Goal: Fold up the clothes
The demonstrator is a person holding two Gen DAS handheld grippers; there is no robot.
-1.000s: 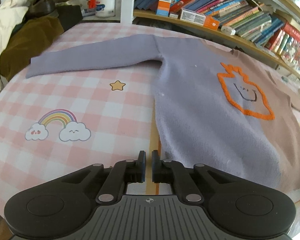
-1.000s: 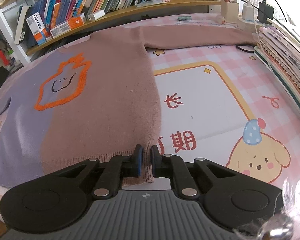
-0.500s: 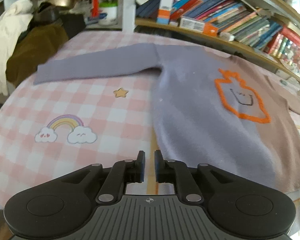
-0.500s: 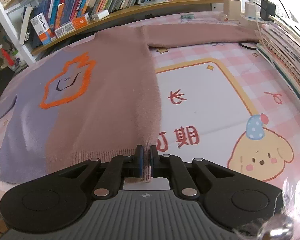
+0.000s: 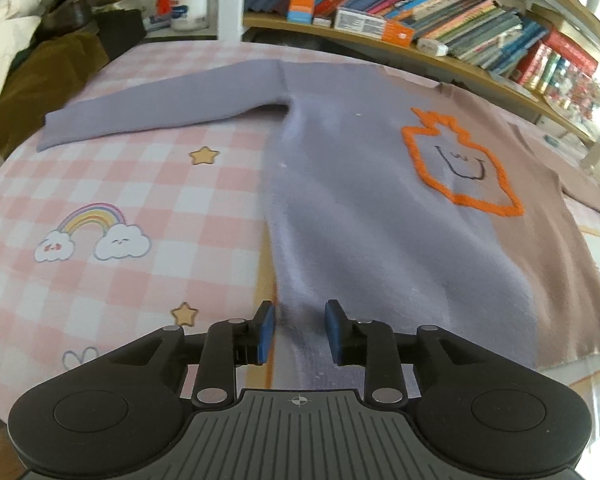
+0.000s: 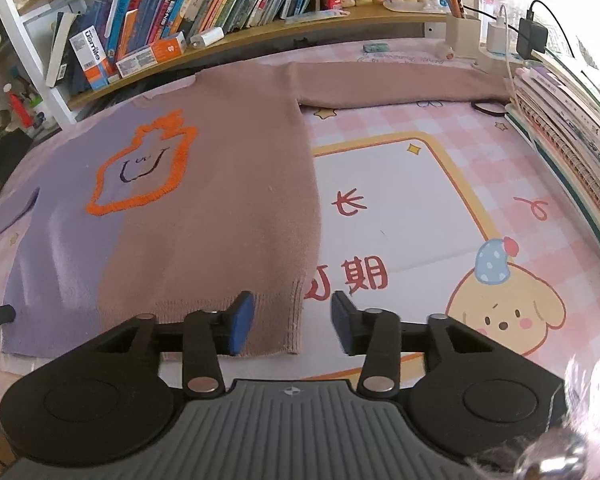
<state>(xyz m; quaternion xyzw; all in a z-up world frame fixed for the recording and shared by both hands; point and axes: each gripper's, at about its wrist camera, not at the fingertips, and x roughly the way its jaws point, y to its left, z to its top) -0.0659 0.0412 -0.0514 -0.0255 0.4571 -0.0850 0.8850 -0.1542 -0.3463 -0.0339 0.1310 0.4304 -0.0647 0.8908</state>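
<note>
A sweater (image 5: 360,216), half lilac and half dusty pink with an orange outlined face on the chest, lies flat with both sleeves spread on the pink checked mat (image 5: 120,184). My left gripper (image 5: 300,330) hovers at the sweater's lilac hem corner, its jaws opening; the cloth lies between the blue pads, which do not press on it. In the right wrist view the sweater (image 6: 220,208) shows its pink hem corner between the spread blue pads of my right gripper (image 6: 293,326), whose jaws are opening and free of the cloth.
A bookshelf (image 5: 440,28) runs along the far edge. A pile of clothes (image 5: 36,76) sits at the far left. Stacked notebooks (image 6: 572,136), a charger and cables (image 6: 528,40) line the right side. The mat (image 6: 420,208) shows a printed puppy.
Both grippers were shut on the sweater's hem corners; now both have parted their jaws and let the cloth go. The hem lies flat on the mat.
</note>
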